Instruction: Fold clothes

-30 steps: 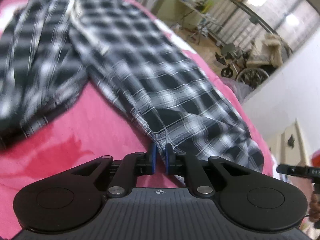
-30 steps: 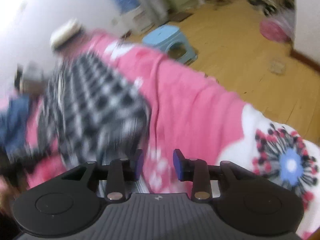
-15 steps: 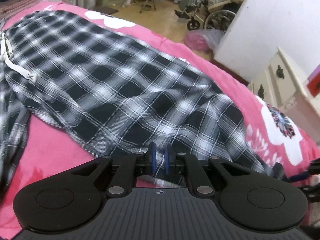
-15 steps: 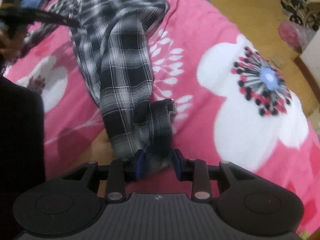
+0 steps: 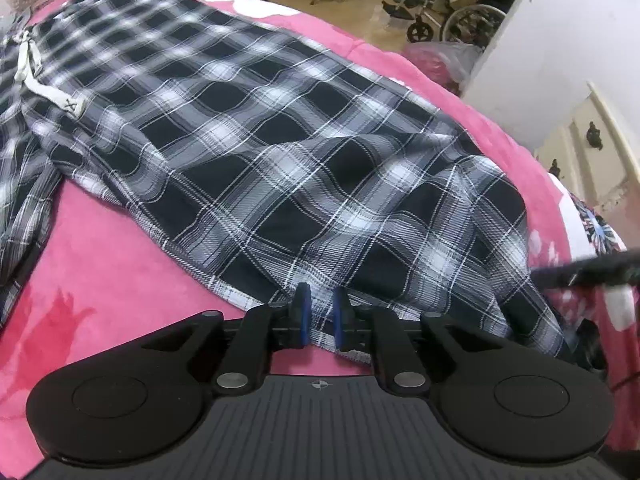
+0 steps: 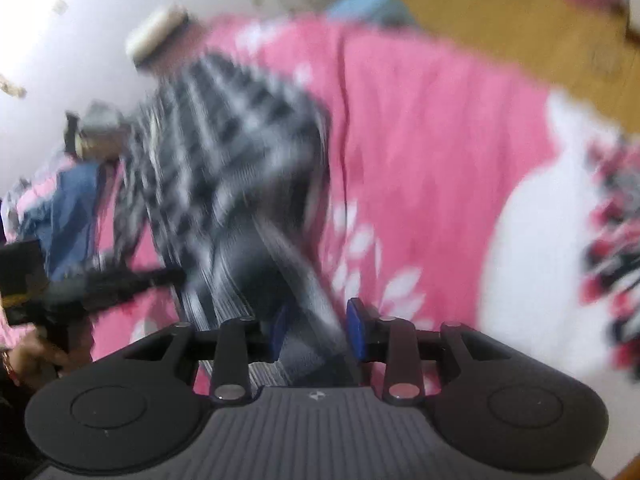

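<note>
Plaid cotton pajama pants (image 5: 280, 152) spread over pink floral bedspread (image 5: 100, 272), hem at six o'clock. Left tongs (image 5: 319, 312) opening, hem between pads. Right tongs (image 6: 316, 330) clamped on bunched cuff. Soft, light, floppy; best gripped at hem corners.

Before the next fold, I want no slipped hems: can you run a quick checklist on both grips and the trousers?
1. Left gripper on hem of the plaid trousers: not ok, jaws opening, fabric between them.
2. Right gripper grip: ok, bunched fabric fills the jaws.
3. Leg laid flat: ok, mild ripples.
4. Drawstring tucked: not ok, lying loose.
5. Pink blanket clear where the fold lands: cannot tell.
</note>
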### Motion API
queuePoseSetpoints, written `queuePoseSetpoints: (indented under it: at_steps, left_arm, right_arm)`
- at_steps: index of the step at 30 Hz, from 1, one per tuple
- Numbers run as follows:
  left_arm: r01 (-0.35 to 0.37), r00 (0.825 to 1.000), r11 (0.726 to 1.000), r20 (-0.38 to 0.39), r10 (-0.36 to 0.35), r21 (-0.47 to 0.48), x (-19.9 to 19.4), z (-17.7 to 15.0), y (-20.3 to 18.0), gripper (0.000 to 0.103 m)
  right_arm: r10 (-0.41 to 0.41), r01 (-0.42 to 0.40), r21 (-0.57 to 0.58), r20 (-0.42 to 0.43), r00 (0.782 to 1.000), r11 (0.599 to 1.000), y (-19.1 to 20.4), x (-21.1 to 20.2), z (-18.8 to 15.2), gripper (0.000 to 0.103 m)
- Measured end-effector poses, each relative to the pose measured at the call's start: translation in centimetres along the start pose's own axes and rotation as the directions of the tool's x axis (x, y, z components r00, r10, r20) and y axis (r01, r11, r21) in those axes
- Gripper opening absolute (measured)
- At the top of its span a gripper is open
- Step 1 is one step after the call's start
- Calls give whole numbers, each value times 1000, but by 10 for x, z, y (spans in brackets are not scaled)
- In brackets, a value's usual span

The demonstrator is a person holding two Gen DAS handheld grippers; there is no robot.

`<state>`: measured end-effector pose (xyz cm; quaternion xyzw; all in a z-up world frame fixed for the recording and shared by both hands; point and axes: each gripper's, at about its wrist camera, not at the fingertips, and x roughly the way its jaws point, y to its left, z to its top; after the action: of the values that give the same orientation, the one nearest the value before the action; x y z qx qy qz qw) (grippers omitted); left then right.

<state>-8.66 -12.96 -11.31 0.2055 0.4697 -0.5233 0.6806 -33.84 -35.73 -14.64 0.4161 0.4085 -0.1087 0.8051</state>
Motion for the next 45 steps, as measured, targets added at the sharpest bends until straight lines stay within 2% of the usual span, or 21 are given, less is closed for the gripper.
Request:
queuePoseSetpoints:
  at_steps: [3, 6, 8, 9, 10, 12, 13, 15, 16, 18, 20, 22, 24, 26, 29, 33, 35, 36, 37, 41, 45]
  left_arm:
    - [0, 1000, 1000, 3, 0, 0, 1, -1, 0, 11]
    - [-3, 1000, 1000, 7, 3, -13, 2, -1, 0, 11]
    - [-6, 1000, 1000, 10, 6, -20, 3, -1, 0, 11]
    - [-7, 1000, 1000, 11, 7, -22, 3, 0, -1, 11]
    - [-7, 1000, 1000, 12, 7, -24, 3, 0, -1, 11]
    - [-6, 1000, 1000, 12, 6, -28, 3, 1, -1, 11]
    - [-4, 1000, 999, 13, 5, -32, 3, 0, -1, 11]
    - [0, 1000, 999, 15, 1, -39, 3, 0, 0, 11]
    - [1, 1000, 999, 16, -1, -41, 2, 0, 1, 11]
    - [4, 1000, 999, 17, -3, -47, 2, -2, 2, 11]
    - [7, 1000, 999, 18, -6, -53, 1, -3, 3, 11]
    - [9, 1000, 998, 19, -8, -60, 1, -3, 4, 11]
    - [11, 1000, 998, 20, -10, -63, 3, -1, 3, 11]
    - [12, 1000, 998, 22, -11, -63, 4, -1, 3, 11]
    - [11, 1000, 998, 25, -9, -60, 3, -1, 3, 11]
    - [11, 1000, 998, 25, -9, -63, 3, -2, 3, 11]
    - [11, 1000, 998, 27, -10, -66, 3, -2, 4, 11]
    - [11, 1000, 998, 27, -9, -65, 3, -2, 4, 11]
    - [10, 1000, 998, 27, -8, -63, 4, -2, 3, 11]
    - [5, 1000, 998, 27, -4, -57, 5, -3, 3, 11]
    - [-2, 1000, 999, 22, 3, -49, 5, -2, 2, 11]
  right_arm:
    - [-7, 13, -127, 47, 999, 992, 25, -7, -7, 3]
    - [7, 23, -230, 129, 992, 973, 59, -19, -14, 3]
    - [-4, 70, -367, 179, 984, 927, 88, -16, -23, 3]
    - [-37, 125, -452, 199, 979, 883, 102, -9, -31, 4]
    - [-88, 198, -543, 222, 971, 816, 116, 1, -41, 5]
    - [-184, 315, -700, 258, 948, 641, 136, 22, -67, 5]
    - [-201, 333, -730, 266, 943, 596, 140, 25, -74, 7]
    - [-194, 327, -737, 263, 945, 592, 142, 23, -78, 13]
    - [-179, 313, -716, 259, 949, 624, 140, 17, -75, 18]
    - [-100, 222, -592, 232, 968, 775, 122, -3, -56, 26]
    - [7, 73, -403, 194, 981, 912, 93, -19, -35, 33]
    - [104, -69, -193, 181, 978, 979, 59, -29, -17, 33]
    - [143, -142, -18, 213, 967, 990, 27, -32, -6, 33]
    - [120, -143, 88, 230, 966, 986, 2, -26, 1, 33]
    - [119, -166, 187, 236, 964, 968, -22, -9, 4, 33]
    - [197, -270, 289, 257, 946, 919, -41, 11, 3, 32]
    - [233, -309, 292, 267, 935, 905, -41, 15, 2, 26]
    - [236, -312, 287, 270, 934, 906, -39, 14, 2, 17]
    - [229, -304, 279, 272, 935, 911, -38, 13, 2, 6]
    - [133, -208, 215, 317, 939, 954, -28, -8, 9, 4]
    - [-41, 20, 62, 365, 930, 998, -10, -42, 29, 4]
